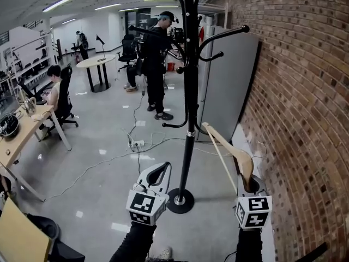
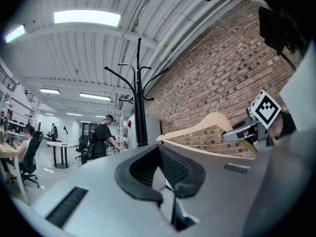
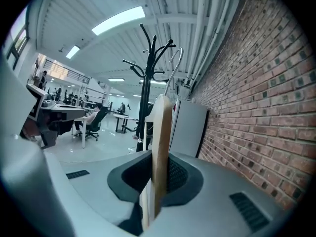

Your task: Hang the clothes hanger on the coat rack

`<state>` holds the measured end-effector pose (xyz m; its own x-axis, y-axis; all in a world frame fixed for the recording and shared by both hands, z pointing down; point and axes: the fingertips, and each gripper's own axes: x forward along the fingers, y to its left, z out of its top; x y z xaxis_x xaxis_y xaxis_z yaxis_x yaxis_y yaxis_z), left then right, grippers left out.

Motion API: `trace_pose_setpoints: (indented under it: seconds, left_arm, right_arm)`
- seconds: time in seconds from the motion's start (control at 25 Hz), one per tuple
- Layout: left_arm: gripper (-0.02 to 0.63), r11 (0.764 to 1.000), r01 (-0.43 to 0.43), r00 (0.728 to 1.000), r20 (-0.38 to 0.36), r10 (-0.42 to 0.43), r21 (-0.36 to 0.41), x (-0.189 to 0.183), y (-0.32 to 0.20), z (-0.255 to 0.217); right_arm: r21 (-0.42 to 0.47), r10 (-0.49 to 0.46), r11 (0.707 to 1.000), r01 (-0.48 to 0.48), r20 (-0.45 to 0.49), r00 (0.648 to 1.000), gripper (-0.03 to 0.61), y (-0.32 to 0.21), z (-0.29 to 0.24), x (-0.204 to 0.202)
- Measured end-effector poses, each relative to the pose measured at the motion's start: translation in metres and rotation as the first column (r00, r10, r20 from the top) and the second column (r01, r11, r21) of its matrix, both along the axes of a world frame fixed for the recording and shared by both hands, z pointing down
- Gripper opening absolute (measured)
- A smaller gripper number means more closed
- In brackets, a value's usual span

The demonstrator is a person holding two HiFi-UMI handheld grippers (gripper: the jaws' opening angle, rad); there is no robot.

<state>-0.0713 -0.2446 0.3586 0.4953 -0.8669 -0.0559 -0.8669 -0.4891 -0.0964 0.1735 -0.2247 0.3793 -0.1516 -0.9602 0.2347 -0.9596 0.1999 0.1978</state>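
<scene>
A black coat rack (image 1: 188,91) with curved arms stands on a round base straight ahead, close to the brick wall. My right gripper (image 1: 248,185) is shut on one end of a pale wooden clothes hanger (image 1: 233,149), which slants up and left towards the pole without touching it. In the right gripper view the hanger (image 3: 162,132) stands edge-on between the pads of the right gripper (image 3: 159,174), its metal hook in front of the coat rack (image 3: 148,83). My left gripper (image 1: 165,166) hangs left of the pole, shut and holding nothing. The left gripper view shows the left gripper (image 2: 159,151), the hanger (image 2: 197,127) and the coat rack (image 2: 139,107).
A brick wall (image 1: 305,91) runs along the right, with a grey cabinet (image 1: 229,86) behind the rack. Cables and a power strip (image 1: 136,143) lie on the floor. A person (image 1: 155,64) stands beyond the rack. Another sits at a desk (image 1: 16,138) on the left.
</scene>
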Motion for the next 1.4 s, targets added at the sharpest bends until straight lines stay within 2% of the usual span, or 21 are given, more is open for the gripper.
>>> trace_pose_setpoints:
  seconds: [0.48,0.72,1.04,1.4]
  left_arm:
    - [0.008,0.999,-0.052,0.998,0.029,0.052,0.005,-0.047,-0.076,-0.003]
    - [0.008,0.999,-0.053,0.999,0.013,0.053,-0.004,-0.057,-0.101,0.001]
    - [0.006,1.0,0.0,1.0,-0.001,0.0,-0.01,-0.068,-0.132,0.009]
    - [0.008,0.996,0.091,0.996,-0.011,-0.091,-0.009,-0.088,-0.158,0.008]
  right_arm:
    - [0.04,0.054,0.998,-0.052,-0.031,0.998,0.048,-0.102,-0.03,-0.039]
    - [0.038,0.044,0.998,-0.042,-0.054,0.998,0.048,-0.139,-0.038,-0.052]
    - [0.058,-0.008,0.998,0.012,-0.076,0.997,0.048,-0.199,-0.058,-0.062]
    - [0.132,-0.078,0.987,0.095,-0.127,0.989,0.048,-0.278,-0.118,-0.082]
